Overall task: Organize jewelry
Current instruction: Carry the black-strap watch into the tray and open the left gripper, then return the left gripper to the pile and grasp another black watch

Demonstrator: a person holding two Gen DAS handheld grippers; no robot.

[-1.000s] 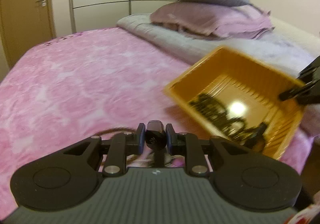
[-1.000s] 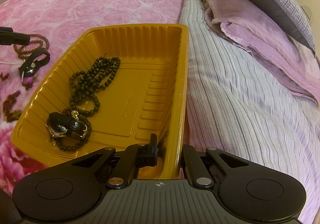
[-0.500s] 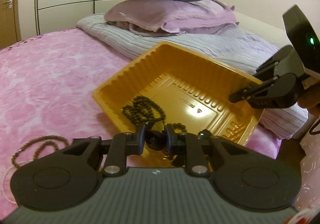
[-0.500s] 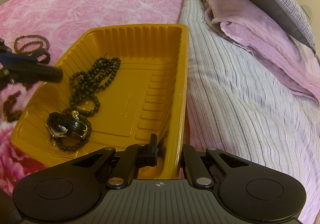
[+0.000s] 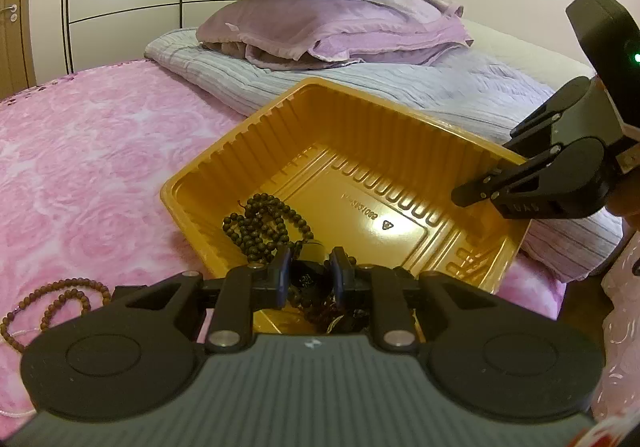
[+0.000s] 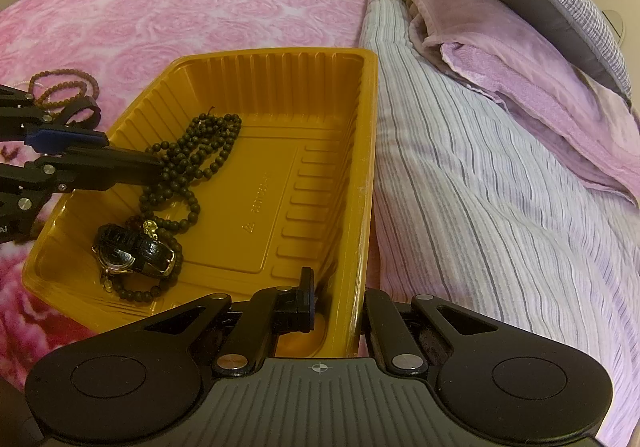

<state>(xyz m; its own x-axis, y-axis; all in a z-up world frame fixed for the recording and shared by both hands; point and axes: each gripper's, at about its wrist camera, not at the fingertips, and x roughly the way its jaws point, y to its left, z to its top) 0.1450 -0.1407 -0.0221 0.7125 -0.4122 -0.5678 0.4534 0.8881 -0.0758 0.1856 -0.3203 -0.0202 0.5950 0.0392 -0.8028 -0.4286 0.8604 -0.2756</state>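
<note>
An orange plastic tray (image 5: 400, 135) (image 6: 360, 151) lies on the pink bed. In it lie a dark bead necklace (image 5: 256, 227) (image 6: 192, 159) and a black-strapped watch (image 6: 128, 253). My left gripper (image 5: 309, 279) (image 6: 100, 151) is shut on a small black wristband (image 5: 306, 279) (image 6: 82, 114) and holds it over the tray's near-left edge. My right gripper (image 6: 336, 299) (image 5: 476, 191) is shut on the tray's wall and holds it tilted. A brown bead bracelet (image 5: 52, 299) (image 6: 64, 87) lies on the pink blanket to the left of the tray.
A striped grey quilt (image 6: 480, 187) and stacked purple and grey pillows (image 5: 320, 7) lie beyond the tray. The pink rose blanket (image 5: 80, 167) spreads to the left. A wardrobe and a door stand at the back.
My left gripper has carried the black wristband from the blanket to above the tray's left edge. The right gripper and the tray have stayed put.
</note>
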